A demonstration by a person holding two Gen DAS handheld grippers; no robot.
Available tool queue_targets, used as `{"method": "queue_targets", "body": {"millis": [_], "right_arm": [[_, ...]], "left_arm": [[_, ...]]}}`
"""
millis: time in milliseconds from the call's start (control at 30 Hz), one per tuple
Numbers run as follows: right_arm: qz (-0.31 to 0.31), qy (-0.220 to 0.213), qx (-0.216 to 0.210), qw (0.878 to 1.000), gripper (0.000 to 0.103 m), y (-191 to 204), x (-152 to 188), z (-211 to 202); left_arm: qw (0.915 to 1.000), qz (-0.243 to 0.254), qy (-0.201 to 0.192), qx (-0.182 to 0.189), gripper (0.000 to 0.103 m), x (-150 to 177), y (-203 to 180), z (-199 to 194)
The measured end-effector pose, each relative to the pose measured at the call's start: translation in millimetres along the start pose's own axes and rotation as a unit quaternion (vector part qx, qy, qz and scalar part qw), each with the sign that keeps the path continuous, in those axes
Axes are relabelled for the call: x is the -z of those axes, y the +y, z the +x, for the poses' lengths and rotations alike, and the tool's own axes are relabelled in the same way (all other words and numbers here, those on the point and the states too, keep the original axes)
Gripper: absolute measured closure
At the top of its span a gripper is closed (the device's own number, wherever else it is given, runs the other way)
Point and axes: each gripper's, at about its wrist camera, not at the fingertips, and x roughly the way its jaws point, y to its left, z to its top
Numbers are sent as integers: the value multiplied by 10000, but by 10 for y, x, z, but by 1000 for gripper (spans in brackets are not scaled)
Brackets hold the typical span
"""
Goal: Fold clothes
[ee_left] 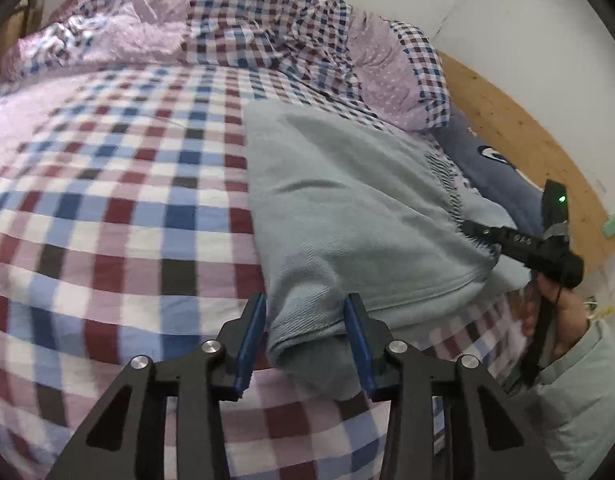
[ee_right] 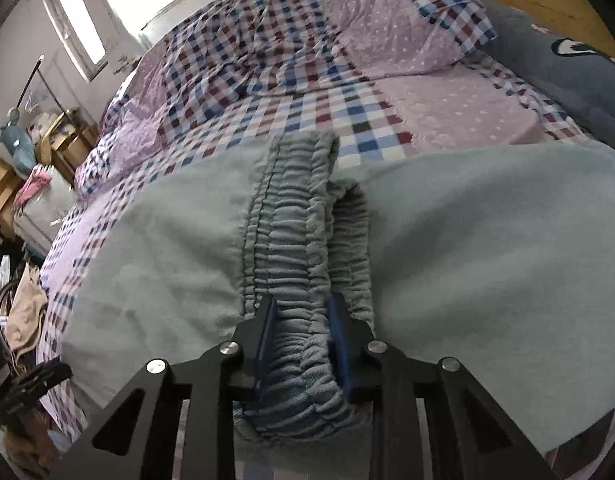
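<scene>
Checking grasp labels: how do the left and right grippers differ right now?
The left gripper has its jaws apart around a plain cuffed end of the grey-green pants; the right gripper has its jaws narrower, pinching the ruched elastic waistband. The left gripper's fabric does not visibly fill its gap; the right gripper's is bunched tight between the pads. Both work the same garment on the checked bedspread.

Pale grey-green trousers lying folded flat on my checked bedsheet, near the navy pillow; gathered elastic waistband bunched, standing up off the sheet.
</scene>
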Motion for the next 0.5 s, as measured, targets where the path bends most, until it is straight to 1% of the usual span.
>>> {"method": "queue_targets", "body": {"millis": [33,100,133,167,200,267,300,333,367,433,500], "right_arm": [[-27,-124,75,9999,75,29,-30,-57],[-84,-372,119,9992,74,93,-105,-160],[-133,-535,75,9985,74,145,-154,-211],[-190,-704,20,9973,74,202,-203,-261],[-211,-774,-1,9968,74,255,-256,-256],[-226,-837,-20,9962,72,359,-364,-203],[-234,-868,-29,9959,68,410,-418,-177],[-242,-900,-38,9956,54,462,-472,-151],[-250,-931,-47,9953,52,514,-526,-125],[-380,-982,-25,9944,50,608,-636,-16],[-527,-1032,5,9933,49,700,-747,101]], "left_arm": [[9999,33,-82,-71,58,-33,-8,-38],[9996,40,-261,-131,44,-99,-21,-73],[9992,19,-387,-103,32,-142,-6,-118],[9985,-8,-543,-38,24,-192,15,-174],[9978,-38,-663,9,21,-243,28,-209],[9971,-99,-752,68,19,-388,15,-184],[9968,-129,-786,100,19,-470,5,-164],[9963,-156,-831,122,19,-562,-6,-138],[9958,-179,-892,129,19,-668,-21,-105],[9946,-202,-1004,160,19,-906,-91,21],[9933,-138,-1146,103,19,-1180,-181,134]]}}
